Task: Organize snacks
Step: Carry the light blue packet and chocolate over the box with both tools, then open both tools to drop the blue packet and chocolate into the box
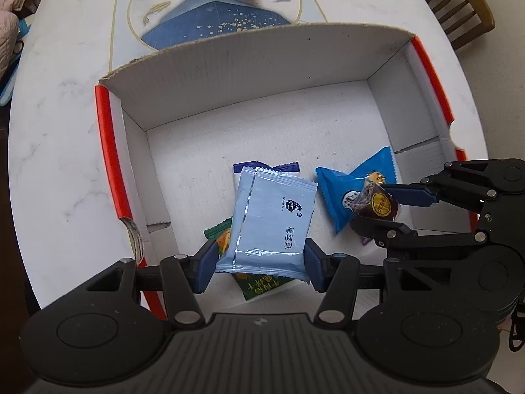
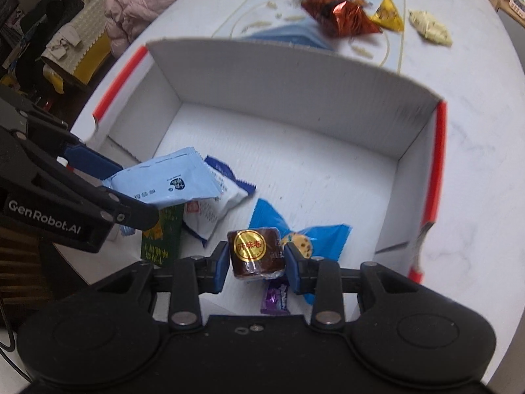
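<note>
**Both grippers holding snacks over the box**

Your left gripper (image 1: 261,264) is pinching a pale blue packet (image 1: 270,220) by its side edges, holding it above the floor of the white cardboard box (image 1: 262,75). Under it, a green packet (image 1: 259,287) is lying at the box's near edge, and a white-and-navy packet (image 2: 213,203) is resting just behind.

Your right gripper (image 2: 256,264) is pinching a round brown candy (image 2: 254,251) with a gold label, also above the box floor. Beneath it, a bright blue packet (image 2: 315,239) is lying toward the box's right side, and a small purple candy (image 2: 275,298) is sitting by the near edge.

The box is standing on the white marble bench (image 1: 65,164). More snacks are waiting beyond its far wall: a red foil bag (image 2: 341,16), a yellow packet (image 2: 388,16) and a cream packet (image 2: 430,28).
</note>
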`<state>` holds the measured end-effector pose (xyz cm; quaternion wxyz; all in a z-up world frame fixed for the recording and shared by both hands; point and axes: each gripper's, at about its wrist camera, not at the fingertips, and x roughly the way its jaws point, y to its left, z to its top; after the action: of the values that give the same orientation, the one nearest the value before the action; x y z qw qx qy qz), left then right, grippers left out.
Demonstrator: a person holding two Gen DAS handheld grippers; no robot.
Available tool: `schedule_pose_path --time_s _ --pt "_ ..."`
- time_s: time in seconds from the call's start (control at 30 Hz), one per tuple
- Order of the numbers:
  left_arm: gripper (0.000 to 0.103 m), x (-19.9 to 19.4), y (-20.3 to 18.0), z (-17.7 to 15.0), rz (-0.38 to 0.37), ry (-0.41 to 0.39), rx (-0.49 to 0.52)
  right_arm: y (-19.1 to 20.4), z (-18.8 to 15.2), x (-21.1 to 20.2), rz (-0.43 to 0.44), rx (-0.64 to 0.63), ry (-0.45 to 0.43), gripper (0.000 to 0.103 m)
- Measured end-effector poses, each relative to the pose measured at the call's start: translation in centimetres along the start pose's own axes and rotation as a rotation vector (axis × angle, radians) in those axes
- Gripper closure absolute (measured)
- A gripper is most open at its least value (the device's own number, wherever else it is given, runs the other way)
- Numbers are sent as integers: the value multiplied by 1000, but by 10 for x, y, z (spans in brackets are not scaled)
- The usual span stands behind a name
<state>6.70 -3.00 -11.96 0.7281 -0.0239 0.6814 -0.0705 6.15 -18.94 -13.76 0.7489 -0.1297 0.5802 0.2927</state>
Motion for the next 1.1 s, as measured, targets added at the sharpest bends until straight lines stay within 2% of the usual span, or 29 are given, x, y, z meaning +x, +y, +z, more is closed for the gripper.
schedule_pose_path --time_s 0.27,0.67,0.97,1.1 --pt "48 15 -1 -1 11 12 3 1 -3 6 -19 14 6 69" --pt "47 18 -2 -1 -16 10 18 2 -1 9 -27 32 3 66" --pt "41 4 2 -5 -64 -31 5 2 -1 -8 -23 40 -32 61" --pt "41 -8 5 -6 -69 -64 2 4 -1 -22 -18 41 -64 56"
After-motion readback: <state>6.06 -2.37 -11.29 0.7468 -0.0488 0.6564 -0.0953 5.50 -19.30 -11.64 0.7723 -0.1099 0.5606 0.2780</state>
